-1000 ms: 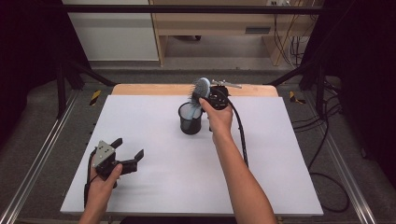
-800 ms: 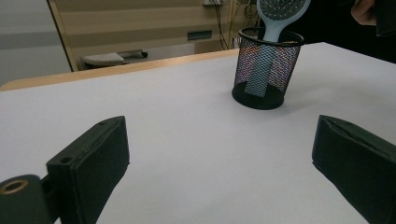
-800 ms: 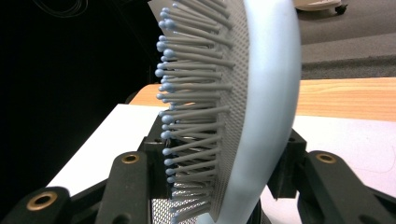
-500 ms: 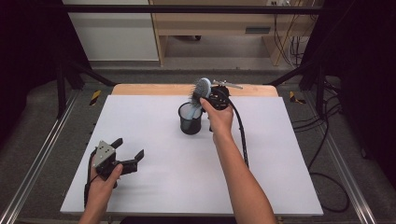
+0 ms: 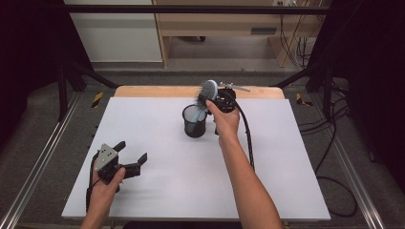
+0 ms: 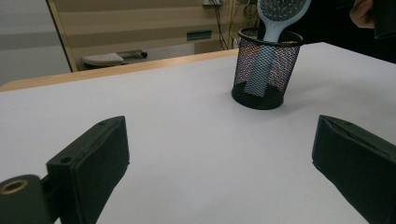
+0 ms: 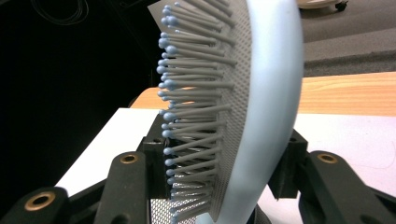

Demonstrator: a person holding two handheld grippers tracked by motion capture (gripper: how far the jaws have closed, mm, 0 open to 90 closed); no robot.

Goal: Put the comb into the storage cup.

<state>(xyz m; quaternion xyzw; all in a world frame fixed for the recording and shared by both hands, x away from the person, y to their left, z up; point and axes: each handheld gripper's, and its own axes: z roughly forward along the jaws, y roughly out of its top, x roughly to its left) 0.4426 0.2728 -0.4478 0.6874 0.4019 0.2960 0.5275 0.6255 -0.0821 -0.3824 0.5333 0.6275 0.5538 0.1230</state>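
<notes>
Hairbrush (image 5: 206, 93) clamped at its head between right gripper (image 5: 213, 98) fingers, long axis near upright, handle apparently down inside mesh cup (image 5: 195, 122); left gripper (image 5: 128, 157) released, well apart.

No legible text in any view.
No lettering, label, brand, number or sign can be read on the hairbrush (image 5: 208, 89), the mesh cup (image 5: 194, 121) or the desk (image 5: 157, 119).

Left gripper (image 5: 130, 156) agape — right gripper (image 7: 224, 158) seemingly clamped.
</notes>
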